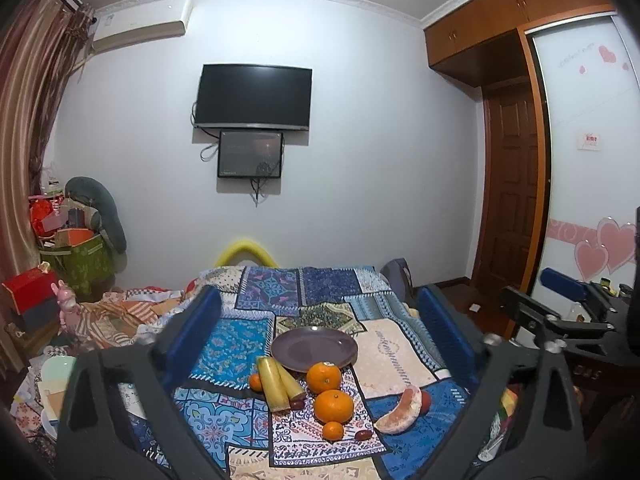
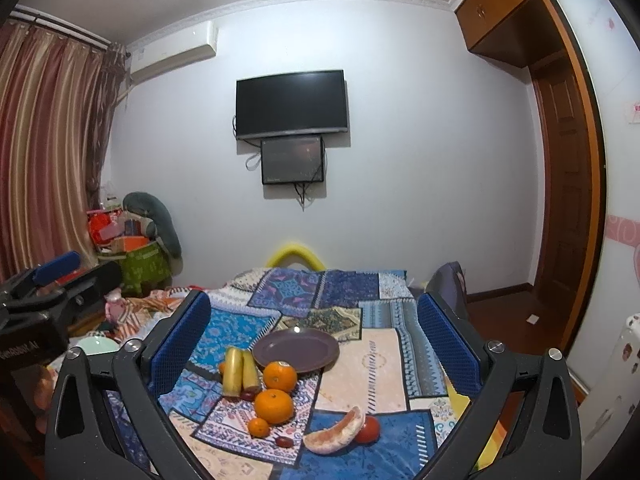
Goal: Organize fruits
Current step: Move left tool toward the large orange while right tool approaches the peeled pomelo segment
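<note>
Left gripper and right gripper: jaws wide, nothing between the pads. Ahead of both, mid-bed on the patchwork quilt, oranges and bananas lie beside the empty round purple plate.

Empty purple plate, oranges, bananas beside it
</note>
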The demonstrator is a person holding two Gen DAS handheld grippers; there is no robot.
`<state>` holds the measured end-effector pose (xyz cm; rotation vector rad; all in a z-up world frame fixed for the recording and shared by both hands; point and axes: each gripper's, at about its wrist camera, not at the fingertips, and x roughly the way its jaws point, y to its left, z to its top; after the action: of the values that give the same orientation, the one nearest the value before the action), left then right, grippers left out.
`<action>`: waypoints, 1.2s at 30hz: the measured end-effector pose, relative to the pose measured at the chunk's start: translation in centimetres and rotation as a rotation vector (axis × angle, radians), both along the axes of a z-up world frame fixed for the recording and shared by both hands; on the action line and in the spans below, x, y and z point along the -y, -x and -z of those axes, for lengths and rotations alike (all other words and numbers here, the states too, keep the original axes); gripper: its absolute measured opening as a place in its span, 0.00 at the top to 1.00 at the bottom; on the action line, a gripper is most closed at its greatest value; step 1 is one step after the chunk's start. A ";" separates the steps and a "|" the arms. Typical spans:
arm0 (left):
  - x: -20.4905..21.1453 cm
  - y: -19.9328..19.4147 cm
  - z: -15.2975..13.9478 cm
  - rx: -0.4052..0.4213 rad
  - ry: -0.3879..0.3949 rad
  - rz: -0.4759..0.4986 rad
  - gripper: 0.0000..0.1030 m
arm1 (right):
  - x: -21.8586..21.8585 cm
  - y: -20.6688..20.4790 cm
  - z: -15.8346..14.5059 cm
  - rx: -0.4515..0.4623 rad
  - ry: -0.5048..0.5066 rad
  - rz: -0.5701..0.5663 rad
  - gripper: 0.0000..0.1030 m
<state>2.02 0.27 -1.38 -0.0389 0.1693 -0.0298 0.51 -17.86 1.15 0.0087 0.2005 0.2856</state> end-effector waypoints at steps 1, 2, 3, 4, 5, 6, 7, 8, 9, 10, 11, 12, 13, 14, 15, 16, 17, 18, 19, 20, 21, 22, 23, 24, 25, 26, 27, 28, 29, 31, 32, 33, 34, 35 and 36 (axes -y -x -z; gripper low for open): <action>0.0 -0.2 0.1 -0.009 -0.004 -0.008 0.18 | 0.1 -0.2 0.3 -0.010 0.006 -0.004 0.11; -0.1 -0.5 0.3 -0.021 -0.010 -0.012 0.22 | 0.2 -0.6 0.7 -0.031 0.018 -0.009 0.14; -0.2 -0.8 0.5 -0.030 -0.011 -0.012 0.23 | 0.3 -0.9 1.0 -0.045 0.023 -0.011 0.20; -0.3 -1.0 0.6 -0.039 -0.009 -0.014 0.23 | 0.4 -1.3 1.3 -0.063 0.029 -0.017 0.24; -0.6 -1.4 0.9 -0.053 -0.007 -0.015 0.25 | 0.6 -1.6 1.7 -0.082 0.034 -0.023 0.26; -0.8 -1.8 1.2 -0.068 -0.009 -0.015 0.26 | 0.8 -1.9 2.0 -0.096 0.038 -0.024 0.31; -1.1 -2.2 1.5 -0.084 -0.012 -0.018 0.29 | 1.0 -2.3 2.4 -0.113 0.048 -0.025 0.35; -1.4 -2.7 1.9 -0.106 -0.015 -0.023 0.30 | 1.1 -2.5 2.7 -0.127 0.060 -0.024 0.38; -1.7 -3.2 2.2 -0.124 -0.015 -0.025 0.31 | 1.3 -2.8 3.1 -0.143 0.076 -0.019 0.41; -2.0 -3.7 2.6 -0.144 -0.014 -0.026 0.32 | 1.4 -3.1 3.4 -0.158 0.090 -0.015 0.44; -2.4 -4.4 3.2 -0.173 -0.012 -0.030 0.34 | 1.5 -3.4 3.9 -0.175 0.098 -0.014 0.44; -2.8 -5.0 3.6 -0.195 -0.011 -0.030 0.36 | 1.7 -3.8 4.3 -0.198 0.100 -0.017 0.46; -3.1 -5.6 4.1 -0.216 -0.011 -0.031 0.39 | 2.0 -4.2 4.9 -0.225 0.101 -0.020 0.49; -3.4 -6.3 4.7 -0.242 -0.012 -0.039 0.43 | 2.1 -4.6 5.1 -0.245 0.105 -0.023 0.50; -3.5 -6.9 5.3 -0.261 -0.014 -0.043 0.47 | 2.3 -4.9 5.5 -0.265 0.109 -0.023 0.54; -3.8 -7.5 5.9 -0.284 -0.015 -0.043 0.49 | 2.5 -5.3 6.2 -0.292 0.114 -0.021 0.57; -4.1 -8.2 6.6 -0.310 -0.012 -0.038 0.51 | 2.7 -5.6 6.6 -0.314 0.116 -0.023 0.58; -4.3 -8.8 7.2 -0.329 -0.010 -0.035 0.52 | 2.8 -5.9 7.0 -0.336 0.115 -0.026 0.59; -4.4 -9.4 7.8 -0.349 -0.009 -0.028 0.53 | 3.0 -6.4 7.4 -0.362 0.112 -0.030 0.59; -4.6 -9.8 8.5 -0.370 -0.009 -0.021 0.54 | 3.2 -6.7 7.9 -0.387 0.107 -0.034 0.59; -4.6 -10.2 9.0 -0.388 -0.010 -0.017 0.54 | 3.2 -7.2 8.5 -0.416 0.107 -0.037 0.61; -4.5 -10.6 9.7 -0.412 -0.013 -0.013 0.54 | 3.3 -7.5 9.1 -0.438 0.110 -0.040 0.63; -4.4 -11.0 10.2 -0.429 -0.012 -0.007 0.54 | 3.4 -7.7 9.6 -0.458 0.114 -0.040 0.63; -4.2 -11.4 10.9 -0.451 -0.008 0.003 0.54 | 3.5 -8.0 10.1 -0.473 0.116 -0.040 0.63; -4.1 -11.7 11.5 -0.472 -0.003 0.010 0.54 | 3.5 -8.3 10.5 -0.494 0.113 -0.042 0.63; -3.8 -12.2 12.2 -0.494 0.003 0.018 0.54 | 3.6 -8.6 11.1 -0.519 0.106 -0.047 0.63; -3.6 -12.5 12.8 -0.515 0.006 0.027 0.54 | 3.5 -9.1 11.6 -0.539 0.099 -0.051 0.63; -3.5 -12.7 13.2 -0.532 0.006 0.035 0.54 | 3.6 -9.3 12.2 -0.562 0.094 -0.057 0.63; -3.1 -13.0 13.8 -0.551 0.002 0.044 0.54 | 3.5 -9.6 12.8 -0.588 0.091 -0.063 0.63; -2.7 -13.6 14.6 -0.577 -0.009 0.055 0.54 | 3.4 -10.1 13.8 -0.624 0.086 -0.077 0.63; -2.5 -13.8 15.0 -0.589 -0.013 0.060 0.53 | 3.2 -10.4 14.2 -0.644 0.085 -0.087 0.63; -2.3 -14.0 15.4 -0.601 -0.012 0.065 0.53 | 3.1 -10.6 14.7 -0.664 0.083 -0.094 0.63; -2.2 -14.3 15.7 -0.613 -0.010 0.070 0.51 | 3.0 -10.8 15.1 -0.681 0.082 -0.101 0.63; -2.1 -14.6 16.2 -0.625 -0.005 0.076 0.48 | 2.8 -11.1 15.6 -0.695 0.081 -0.106 0.63; -2.0 -14.8 16.4 -0.631 -0.002 0.080 0.46 | 2.8 -11.3 16.0 -0.711 0.080 -0.107 0.63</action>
<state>16.78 2.29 -17.79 -0.0389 0.8018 -0.0968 11.79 -20.63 -14.89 0.0206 0.9208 0.3734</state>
